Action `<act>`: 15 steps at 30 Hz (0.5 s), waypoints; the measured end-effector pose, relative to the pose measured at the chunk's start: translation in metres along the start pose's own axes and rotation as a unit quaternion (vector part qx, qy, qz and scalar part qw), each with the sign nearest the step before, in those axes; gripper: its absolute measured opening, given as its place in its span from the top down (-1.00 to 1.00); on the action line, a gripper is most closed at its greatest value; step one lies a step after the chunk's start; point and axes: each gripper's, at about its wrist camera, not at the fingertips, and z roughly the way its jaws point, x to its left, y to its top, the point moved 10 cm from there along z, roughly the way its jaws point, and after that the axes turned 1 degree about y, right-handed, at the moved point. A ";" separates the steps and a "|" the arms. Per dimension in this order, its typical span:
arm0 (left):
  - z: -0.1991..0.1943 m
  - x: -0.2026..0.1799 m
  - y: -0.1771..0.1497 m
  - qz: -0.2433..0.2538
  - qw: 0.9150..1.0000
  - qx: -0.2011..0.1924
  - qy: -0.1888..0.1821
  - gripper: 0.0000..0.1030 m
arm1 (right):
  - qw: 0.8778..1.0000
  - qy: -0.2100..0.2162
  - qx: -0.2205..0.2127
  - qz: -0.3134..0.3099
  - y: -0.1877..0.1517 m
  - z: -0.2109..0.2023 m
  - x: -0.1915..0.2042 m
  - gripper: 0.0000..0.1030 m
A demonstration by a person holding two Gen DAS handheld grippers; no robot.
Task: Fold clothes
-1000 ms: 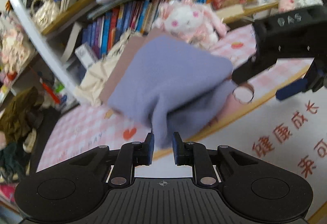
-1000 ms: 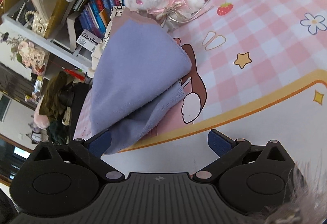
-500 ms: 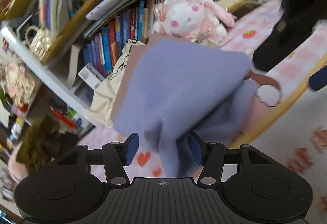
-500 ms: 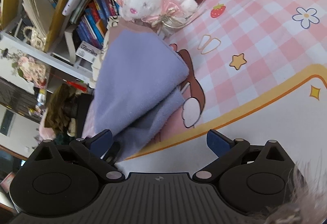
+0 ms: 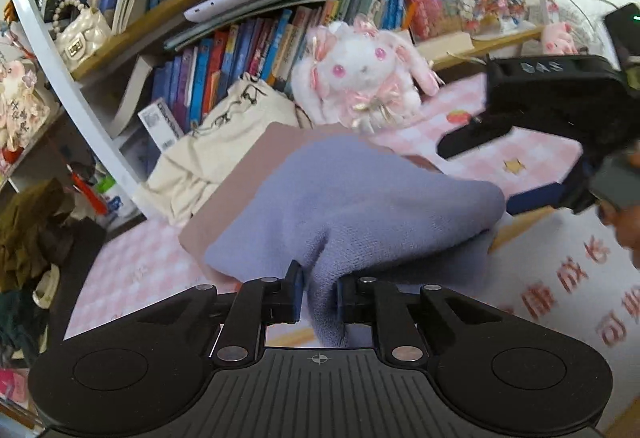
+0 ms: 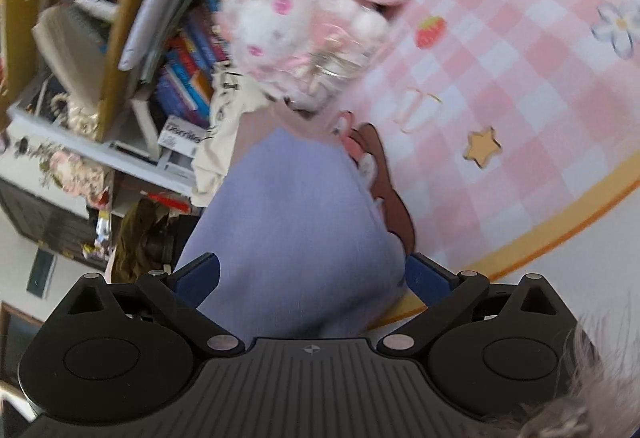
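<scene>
A pink-and-white plush rabbit (image 5: pixel 362 78) sits at upper centre on the pink checked mat (image 5: pixel 532 154), before a bookshelf (image 5: pixel 248 50) of upright books. A cream cloth bag (image 5: pixel 224 142) slumps left of it; a pearl-handled purse (image 5: pixel 80 34) rests upper left.

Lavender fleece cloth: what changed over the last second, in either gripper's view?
The left gripper, which had opened half a second ago, is shut again on a fold of the lavender fleece cloth. The right gripper has moved in, its open fingers now either side of the cloth. The white plush rabbit and pink checked mat stayed put.
</scene>
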 end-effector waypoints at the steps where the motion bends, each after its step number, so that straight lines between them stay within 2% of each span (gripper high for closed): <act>1: -0.002 0.000 -0.002 -0.003 1.000 0.002 -0.001 0.72 | 1.000 0.007 0.004 0.008 -0.001 0.002 -0.002 -0.95; 3: -0.006 0.000 -0.006 -0.012 1.000 0.008 -0.004 0.72 | 1.000 0.017 0.017 0.013 -0.006 0.004 -0.005 -0.90; 5: -0.008 0.004 -0.007 -0.019 1.000 0.010 -0.002 0.72 | 0.999 0.019 0.028 -0.002 -0.010 0.005 -0.004 -0.69; 6: -0.008 0.006 -0.008 -0.019 1.000 0.012 0.000 0.72 | 0.999 0.016 0.034 -0.012 -0.013 0.006 -0.003 -0.37; 7: -0.008 0.008 -0.008 -0.019 1.000 0.014 0.003 0.72 | 0.999 0.009 0.042 -0.025 -0.015 0.006 -0.002 0.08; 8: -0.009 0.011 -0.009 -0.020 1.000 0.016 0.006 0.72 | 0.998 -0.001 0.050 -0.042 -0.018 0.006 -0.002 0.32; 9: -0.009 0.014 -0.010 -0.022 1.000 0.018 0.009 0.72 | 0.997 0.000 0.058 -0.056 -0.020 0.005 0.001 0.71; 12: -0.013 0.022 -0.010 -0.033 0.999 0.016 0.011 0.73 | 0.992 0.039 0.073 -0.092 -0.022 -0.005 0.018 0.77; 15: -0.025 0.027 0.007 -0.032 0.999 -0.004 0.014 0.73 | 0.988 0.128 0.031 -0.077 0.000 -0.033 0.050 0.78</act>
